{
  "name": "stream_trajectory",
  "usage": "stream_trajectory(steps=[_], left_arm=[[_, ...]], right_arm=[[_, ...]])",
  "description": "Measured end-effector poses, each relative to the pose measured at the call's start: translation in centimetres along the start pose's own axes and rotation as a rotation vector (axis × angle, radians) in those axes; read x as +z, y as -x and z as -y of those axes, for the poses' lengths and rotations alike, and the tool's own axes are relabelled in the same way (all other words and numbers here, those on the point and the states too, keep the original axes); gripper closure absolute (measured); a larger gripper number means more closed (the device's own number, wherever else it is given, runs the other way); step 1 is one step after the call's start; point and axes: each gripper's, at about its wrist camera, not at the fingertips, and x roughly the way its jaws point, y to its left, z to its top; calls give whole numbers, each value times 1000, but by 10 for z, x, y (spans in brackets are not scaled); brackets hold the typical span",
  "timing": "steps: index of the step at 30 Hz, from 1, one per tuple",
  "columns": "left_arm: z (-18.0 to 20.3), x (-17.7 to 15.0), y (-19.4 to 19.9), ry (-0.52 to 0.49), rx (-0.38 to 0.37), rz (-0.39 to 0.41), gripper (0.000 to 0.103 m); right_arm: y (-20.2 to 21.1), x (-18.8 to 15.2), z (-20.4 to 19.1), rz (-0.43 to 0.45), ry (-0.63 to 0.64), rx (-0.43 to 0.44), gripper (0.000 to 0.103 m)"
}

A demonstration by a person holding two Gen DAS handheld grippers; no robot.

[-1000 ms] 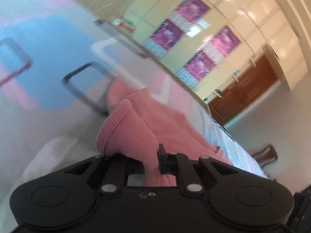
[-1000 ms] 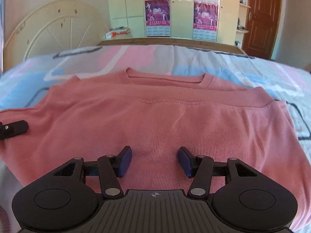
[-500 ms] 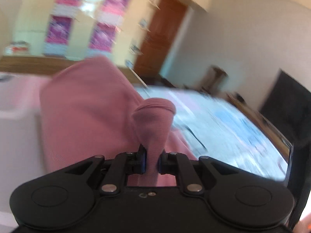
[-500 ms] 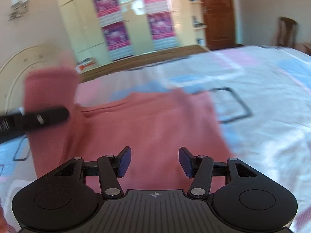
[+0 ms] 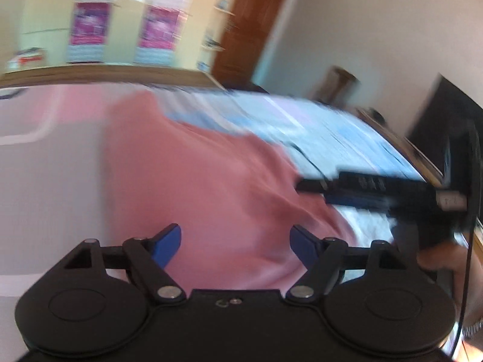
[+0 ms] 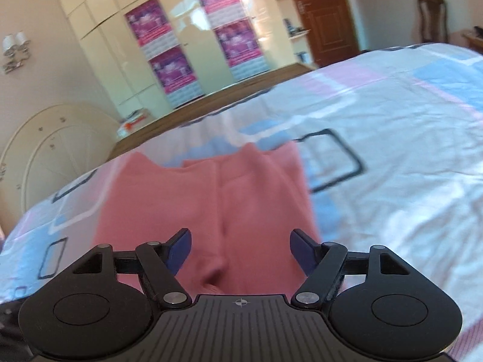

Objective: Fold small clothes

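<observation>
Hard to make out: we see the left wrist view smeared by motion, so the far edge of the pink sweater [image 5: 211, 175] and the bedsheet pattern there blur together; the sweater's near edge is hidden under the gripper bodies in both views.
Cut off: in the left wrist view the right gripper [image 5: 314, 185] enters from the right edge, blurred, and we cannot read its jaws there; a hand [image 5: 449, 259] behind it is partly out of frame.
Counts: we count one sweater, two grippers, four purple posters [image 6: 178, 71] on the cream wardrobe [image 6: 114, 45], one brown door [image 6: 323, 15], one wooden chair [image 6: 430, 15], one wall lamp [image 6: 13, 49] with two shades.
Sweater, look: salmon pink knit, folded into a narrow upright strip in the right wrist view, with a lengthwise crease down its middle and a stepped far end.
Sweater, place: lying flat on the bed [image 6: 392, 157], on a sheet of white, pink and blue blocks with dark outlined squares, directly ahead of both grippers.
Left gripper [image 5: 235, 241]: jaws opening, blue pads wide apart above the sweater, gripping nothing.
Right gripper [image 6: 240, 246]: jaws opening, pads apart over the sweater's near end, cloth between them but unpinched.
</observation>
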Motion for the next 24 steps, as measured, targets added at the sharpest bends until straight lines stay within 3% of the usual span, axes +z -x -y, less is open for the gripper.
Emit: stream_trajectory(steps=[4,5,8,12,18,24], left_arm=[[-33,9,-5,102,100,13,27],[-40,9,-7,124,116,13,27],[-51,9,-12,148,143,8,28],[-55,10,-23,149,146,0,26],[-63,6,-26,155,154,-2,23],[-53,16,-33,155,141,12,25]], right_arm=[[-37,3,-6,-98,-12,63,32],[-44,3,-6,-114,-24,74,37],[-56,0,-3,-162,-42,95,67],[-51,1,-3,-189,-34,125,83],[-53,1,-9,-192,11,130,89],[-23,17,-15,-68,59,124,91]])
